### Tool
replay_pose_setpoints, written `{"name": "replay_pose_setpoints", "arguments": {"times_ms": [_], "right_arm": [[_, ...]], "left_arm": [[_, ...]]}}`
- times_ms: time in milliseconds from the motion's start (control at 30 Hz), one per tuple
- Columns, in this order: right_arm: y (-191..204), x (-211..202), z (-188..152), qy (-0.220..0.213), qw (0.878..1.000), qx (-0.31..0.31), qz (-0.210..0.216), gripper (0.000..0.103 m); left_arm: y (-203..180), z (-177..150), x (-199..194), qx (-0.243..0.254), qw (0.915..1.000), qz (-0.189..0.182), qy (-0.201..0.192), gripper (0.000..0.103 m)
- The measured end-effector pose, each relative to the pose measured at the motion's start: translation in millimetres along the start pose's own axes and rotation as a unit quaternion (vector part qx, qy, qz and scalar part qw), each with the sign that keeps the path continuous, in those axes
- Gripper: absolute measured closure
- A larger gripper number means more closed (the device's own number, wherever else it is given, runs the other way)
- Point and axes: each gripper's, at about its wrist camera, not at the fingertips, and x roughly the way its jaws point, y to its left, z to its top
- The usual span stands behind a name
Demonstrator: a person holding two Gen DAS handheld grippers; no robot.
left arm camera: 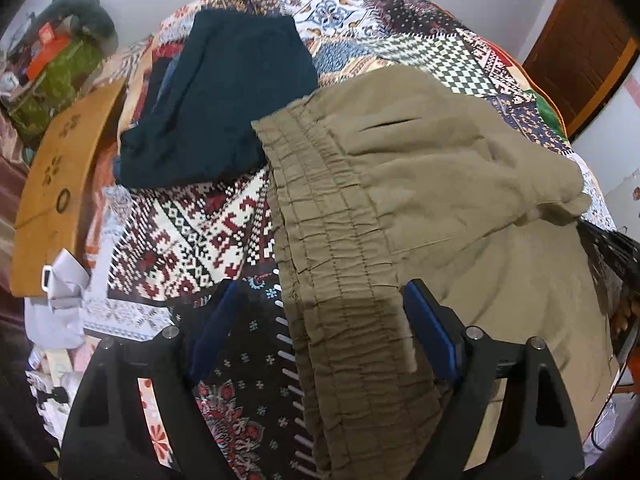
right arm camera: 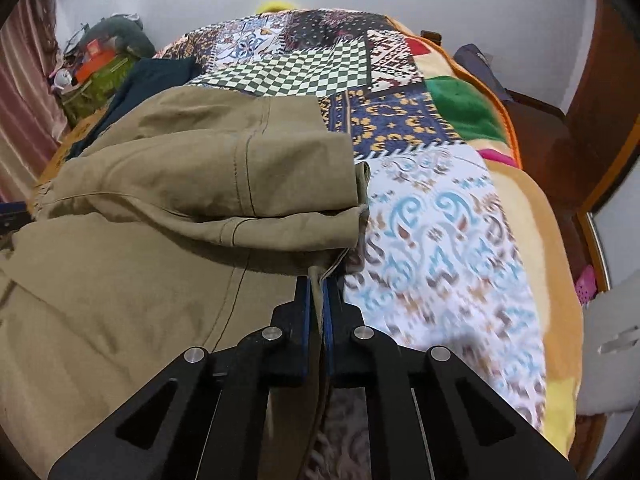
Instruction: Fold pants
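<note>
Pants [left arm camera: 400, 208], khaki, spread across a patchwork bedspread [left arm camera: 192, 236], elastic waistband running between the wide-apart fingers of the left gripper [left arm camera: 320, 320], neither pad pressing the cloth; right gripper [right arm camera: 319, 304] pinched tight on a thin edge of the same pants [right arm camera: 160, 208], one leg doubled back over the other; beyond, a dark navy garment [left arm camera: 216, 104] folded on the bedspread [right arm camera: 436, 216]; farther left, a cluttered heap with an orange box [left arm camera: 46, 50]; no brand, label or lettering legible anywhere.
</note>
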Motion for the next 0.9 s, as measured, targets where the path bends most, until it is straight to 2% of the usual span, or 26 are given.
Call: {"name": "replay_pose_setpoints", "arguments": {"times_ms": [267,400,500,667,767,900], "right_arm": [[2.4,3.2,-5.9,0.003,1.0,-0.003,-0.019,0.098],[-0.2,2.3,-9.9,0.008,1.0,0.003,-0.018,0.097],[5.1,0.8,-9.0,0.015,0.999,-0.014,-0.026,0.094],[-2.0,-12.4,-5.5,0.016,1.0,0.0,-0.002,0.092],[-2.7,-27.8,-1.1,-0.003,1.0,0.0,0.014,0.088],[1.9,-38.5,11.7,-0.028,0.999,-0.009,0.018,0.075]], "left_arm": [[-1.4,-16.2,-2.3,-0.029,0.9983,0.033,-0.038,0.018],[-0.8,-20.9,-2.3,-0.043,0.9973,0.041,-0.044,0.018],[-11.3,-20.9,-7.2,-0.013,0.9962,0.069,-0.051,0.018],[-26.8,-19.2,-23.1,0.044,0.9921,0.099,-0.062,0.018],[-28.9,-15.9,-32.6,0.057,0.9908,0.101,-0.069,0.017],[-27.6,-4.7,-44.1,0.056,0.9911,0.087,-0.083,0.014]]}}
